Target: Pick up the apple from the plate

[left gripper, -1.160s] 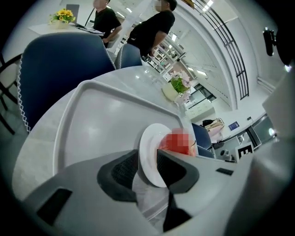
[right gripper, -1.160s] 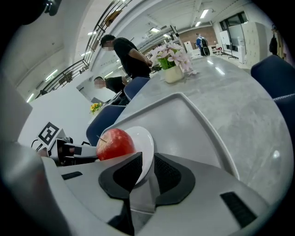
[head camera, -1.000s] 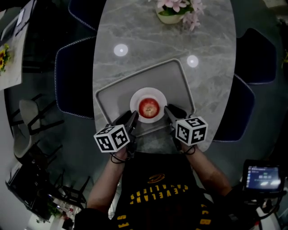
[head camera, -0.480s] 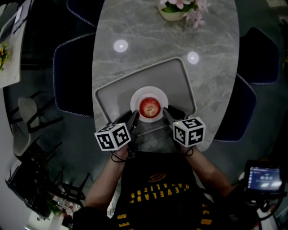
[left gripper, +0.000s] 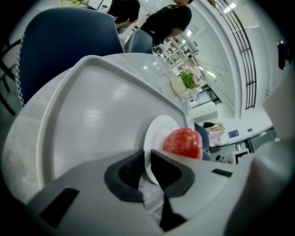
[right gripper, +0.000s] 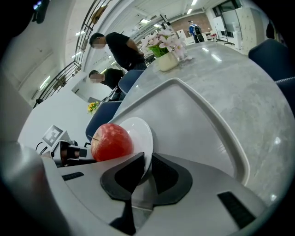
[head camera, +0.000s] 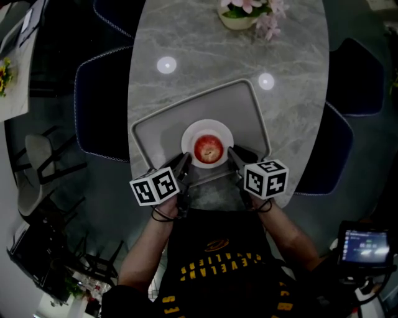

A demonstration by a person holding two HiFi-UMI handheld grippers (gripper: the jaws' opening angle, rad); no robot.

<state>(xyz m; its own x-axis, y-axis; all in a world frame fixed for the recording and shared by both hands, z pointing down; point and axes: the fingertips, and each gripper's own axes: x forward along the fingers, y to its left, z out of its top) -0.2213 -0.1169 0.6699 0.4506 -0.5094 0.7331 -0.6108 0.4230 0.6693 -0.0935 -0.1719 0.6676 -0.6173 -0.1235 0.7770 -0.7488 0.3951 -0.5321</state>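
A red apple (head camera: 208, 148) sits on a small white plate (head camera: 189, 133) in a grey tray (head camera: 236, 105). My left gripper (head camera: 185, 166) is at the plate's near left rim. In the left gripper view its jaws are closing, and the plate (left gripper: 154, 133) rim fills the narrow gap at the left gripper (left gripper: 146, 161) tips, with the apple (left gripper: 183, 143) just beyond. My right gripper (head camera: 233, 155) is at the near right rim. The right gripper (right gripper: 146, 168) is shut on the plate (right gripper: 140, 131) edge, with the apple (right gripper: 111, 141) to its left.
The tray lies on an oval grey marble table (head camera: 292, 56) with a pot of pink flowers (head camera: 245, 13) at its far end. Dark blue chairs (head camera: 102, 105) stand on both sides. A lit screen (head camera: 364, 245) is at lower right. People stand in the background (right gripper: 120, 48).
The left gripper's marker cube has rolled slightly and its jaws have drawn in at the plate's rim. The right gripper, plate and apple have stayed where they were.
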